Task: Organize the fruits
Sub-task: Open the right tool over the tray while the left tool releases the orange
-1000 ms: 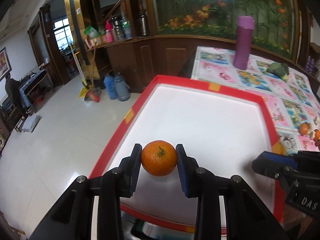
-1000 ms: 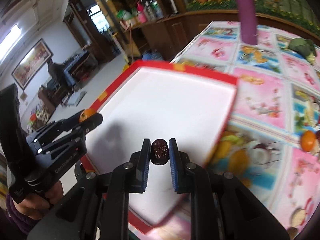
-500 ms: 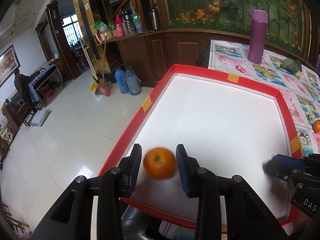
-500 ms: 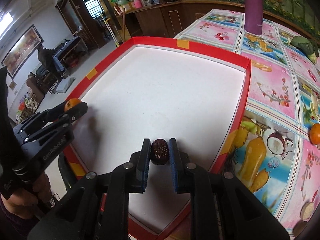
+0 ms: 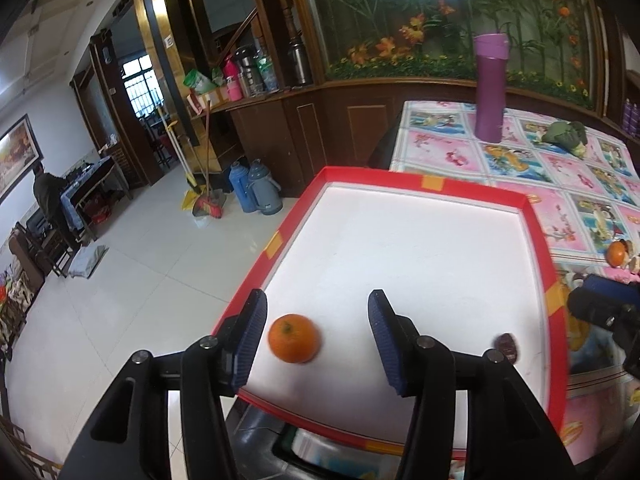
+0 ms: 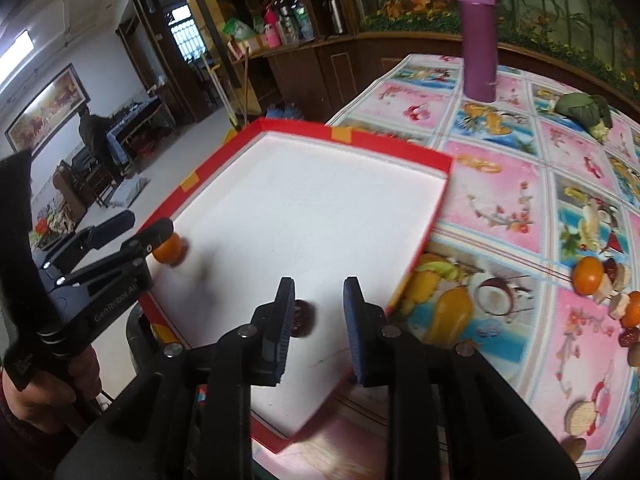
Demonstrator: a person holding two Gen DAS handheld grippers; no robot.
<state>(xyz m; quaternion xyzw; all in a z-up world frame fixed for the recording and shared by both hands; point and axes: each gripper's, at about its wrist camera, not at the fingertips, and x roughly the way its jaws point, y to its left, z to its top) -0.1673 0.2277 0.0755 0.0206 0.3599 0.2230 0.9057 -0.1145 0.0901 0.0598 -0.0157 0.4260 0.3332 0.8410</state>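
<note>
Left tongs [image 5: 317, 334] gape wide over the near-left corner of the red-rimmed tray [image 5: 536, 236], and the orange [image 5: 294, 337] sits loose on the white floor between the pads, nearer the left one, touching neither. Right tongs [image 6: 319, 328] stand parted too; the dark date [image 6: 302, 317] lies on the tray just by the left pad [image 6: 285, 322], though contact is hard to judge. More fruit [image 6: 587, 275] waits on the flowered table [image 6: 520, 200] off right.

My left gripper [image 5: 317, 330] has its jaws spread wide, gripping nothing. My right gripper [image 6: 319, 326] is parted too, pads clear on both sides. My left hand [image 6: 38, 390] wraps its gripper's handle.
</note>
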